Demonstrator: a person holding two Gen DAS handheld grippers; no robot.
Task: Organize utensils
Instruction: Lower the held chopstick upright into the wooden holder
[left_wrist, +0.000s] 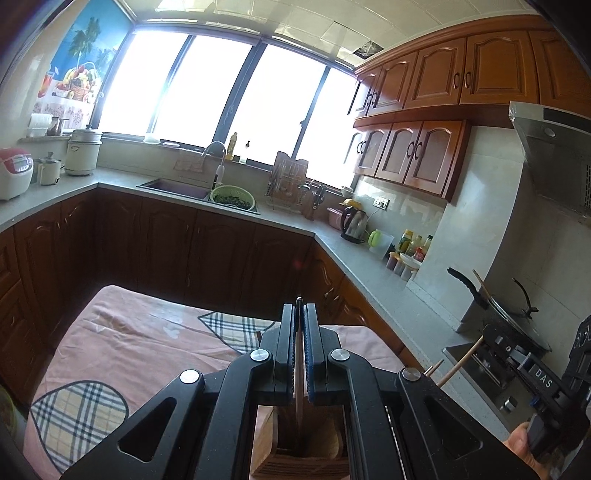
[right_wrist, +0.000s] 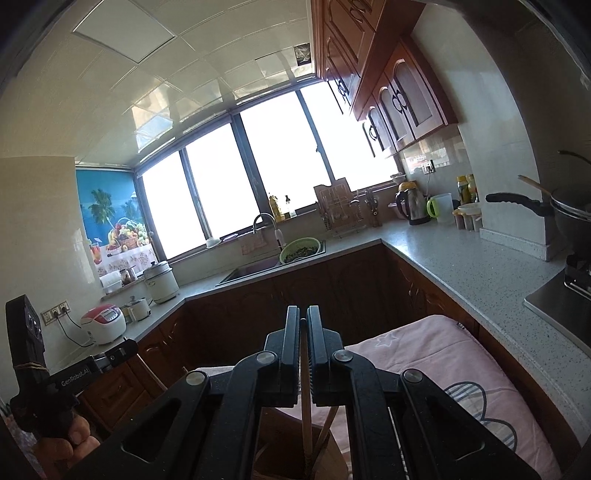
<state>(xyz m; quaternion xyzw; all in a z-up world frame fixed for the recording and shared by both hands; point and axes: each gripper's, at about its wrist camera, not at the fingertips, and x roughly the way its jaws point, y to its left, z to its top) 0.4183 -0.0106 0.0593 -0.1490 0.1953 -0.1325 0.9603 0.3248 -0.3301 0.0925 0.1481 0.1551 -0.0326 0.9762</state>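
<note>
We see our left tongs (left_wrist: 300, 332) pinched on a thin utensil handle (left_wrist: 298, 373); its long axis runs down the lower frame centre into the wooden holder (left_wrist: 295, 454) below; our right tongs (right_wrist: 303, 343) clamp a wooden chopstick (right_wrist: 306, 410), likewise upright over the holder (right_wrist: 332, 458); pink cloth (left_wrist: 122, 332) spreads left and beyond, its far edge before dark cabinets (left_wrist: 177, 251).

Wooden holder (left_wrist: 300, 443) base beyond bottom edge
</note>
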